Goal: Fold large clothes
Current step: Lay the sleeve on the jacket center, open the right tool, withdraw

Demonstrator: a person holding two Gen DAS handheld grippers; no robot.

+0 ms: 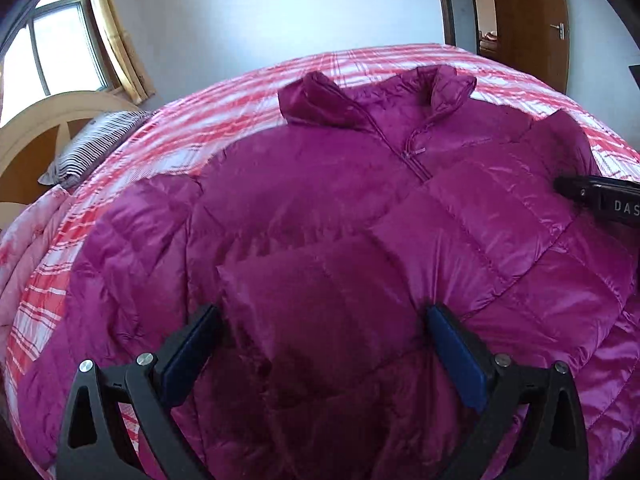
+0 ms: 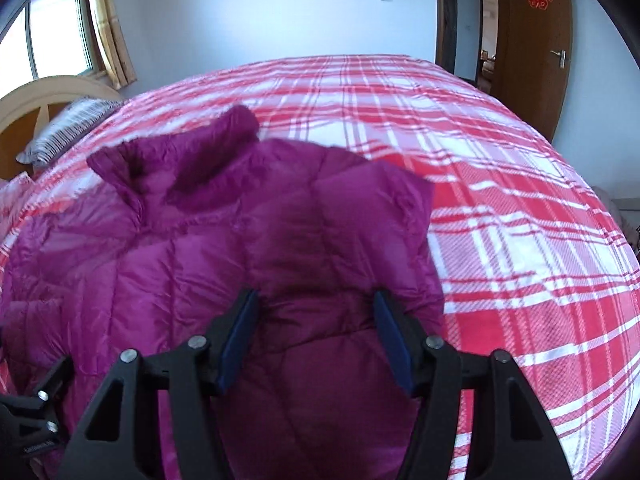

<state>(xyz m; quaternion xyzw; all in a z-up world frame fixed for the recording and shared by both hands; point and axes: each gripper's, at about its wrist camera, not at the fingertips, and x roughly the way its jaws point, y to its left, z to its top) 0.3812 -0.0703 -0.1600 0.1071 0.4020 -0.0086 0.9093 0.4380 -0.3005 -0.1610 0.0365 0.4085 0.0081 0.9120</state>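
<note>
While the magenta puffer jacket (image 1: 320, 208) lies front-up on the red plaid bed (image 2: 500, 208), striped pillow (image 1: 92, 144) far left by the window (image 1: 52, 48), left gripper (image 1: 320, 312) has jaws apart over the jacket's lower front, fabric between them, contact unclear. Right gripper (image 2: 316, 300) also apart, straddling a raised jacket fold at its right edge; grip unclear. Wooden door (image 2: 532, 40) far right.

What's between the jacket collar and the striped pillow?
Only bare plaid bedspread between collar and pillow; both wrist views show it.
</note>
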